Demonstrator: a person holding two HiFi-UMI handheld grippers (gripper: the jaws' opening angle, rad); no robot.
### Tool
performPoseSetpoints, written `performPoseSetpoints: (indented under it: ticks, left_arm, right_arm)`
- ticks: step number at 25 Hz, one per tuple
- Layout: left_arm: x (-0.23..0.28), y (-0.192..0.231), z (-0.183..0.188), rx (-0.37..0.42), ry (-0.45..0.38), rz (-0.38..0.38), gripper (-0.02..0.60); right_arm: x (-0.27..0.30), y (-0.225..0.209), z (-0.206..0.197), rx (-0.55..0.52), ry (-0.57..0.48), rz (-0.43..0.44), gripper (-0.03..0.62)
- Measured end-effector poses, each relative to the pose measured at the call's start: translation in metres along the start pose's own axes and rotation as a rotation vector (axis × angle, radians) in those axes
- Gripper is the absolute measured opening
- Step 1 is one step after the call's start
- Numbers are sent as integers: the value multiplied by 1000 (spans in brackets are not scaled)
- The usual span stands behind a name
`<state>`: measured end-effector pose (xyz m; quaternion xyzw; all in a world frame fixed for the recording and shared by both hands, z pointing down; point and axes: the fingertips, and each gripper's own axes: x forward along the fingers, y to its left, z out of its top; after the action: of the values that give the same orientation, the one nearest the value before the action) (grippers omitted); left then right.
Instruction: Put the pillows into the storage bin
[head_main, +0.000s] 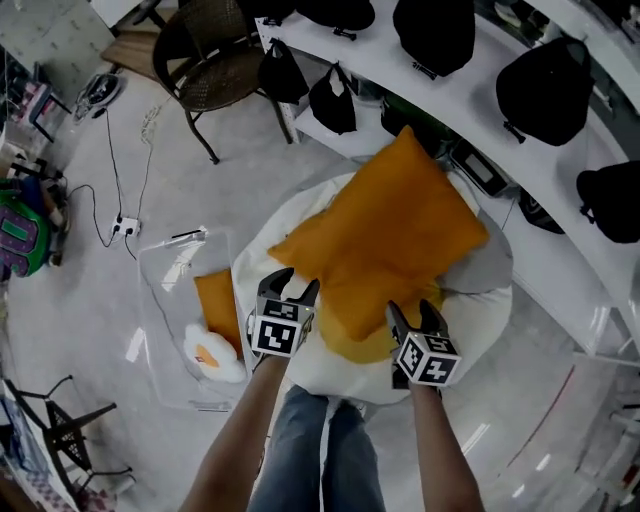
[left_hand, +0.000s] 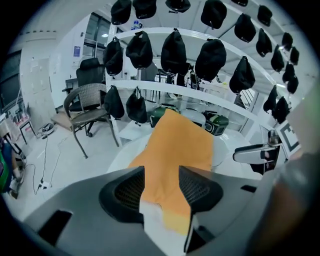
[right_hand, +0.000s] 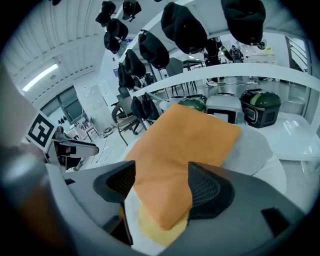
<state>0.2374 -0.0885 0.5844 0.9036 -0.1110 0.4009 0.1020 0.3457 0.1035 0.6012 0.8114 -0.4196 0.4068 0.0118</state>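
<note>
A large orange pillow (head_main: 385, 235) lies on top of a pile with a yellow round pillow (head_main: 375, 345), a grey pillow (head_main: 490, 265) and a big white one (head_main: 470, 320) under it. My left gripper (head_main: 293, 283) is at the pillow's near left edge, jaws open. My right gripper (head_main: 412, 310) is at its near right edge, also open. In the left gripper view the orange pillow (left_hand: 175, 145) shows between the jaws of the left gripper (left_hand: 161, 172). In the right gripper view the orange pillow's (right_hand: 185, 150) corner and the yellow pillow (right_hand: 155, 230) lie between the open jaws of the right gripper (right_hand: 161, 172).
A clear storage bin (head_main: 165, 330) stands on the floor at the left, holding a small orange pillow (head_main: 218, 305) and a white egg-like pillow (head_main: 210, 355). Behind the pile runs a white shelf (head_main: 470, 100) hung with black caps. A wicker chair (head_main: 215, 70) and floor cables (head_main: 125, 228) are far left.
</note>
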Motion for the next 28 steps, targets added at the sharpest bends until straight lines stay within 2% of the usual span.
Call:
performPoseSetpoints:
  ticks: [7, 18, 22, 24, 28]
  left_arm:
    - [50, 9, 34, 139, 40, -62, 219]
    - [145, 25, 35, 291, 78, -123, 234]
    - [182, 31, 40, 341, 48, -137, 240]
    - [192, 33, 41, 360, 63, -137, 249]
    - [210, 31, 33, 341, 77, -179, 252]
  right_arm:
    - [17, -36, 0, 167, -45, -103, 325]
    - [74, -82, -35, 323, -68, -196, 325]
    - [101, -100, -49, 397, -90, -193, 355]
    - [111, -107, -57, 440, -98, -188, 377]
    - [132, -118, -70, 519, -106, -160, 403]
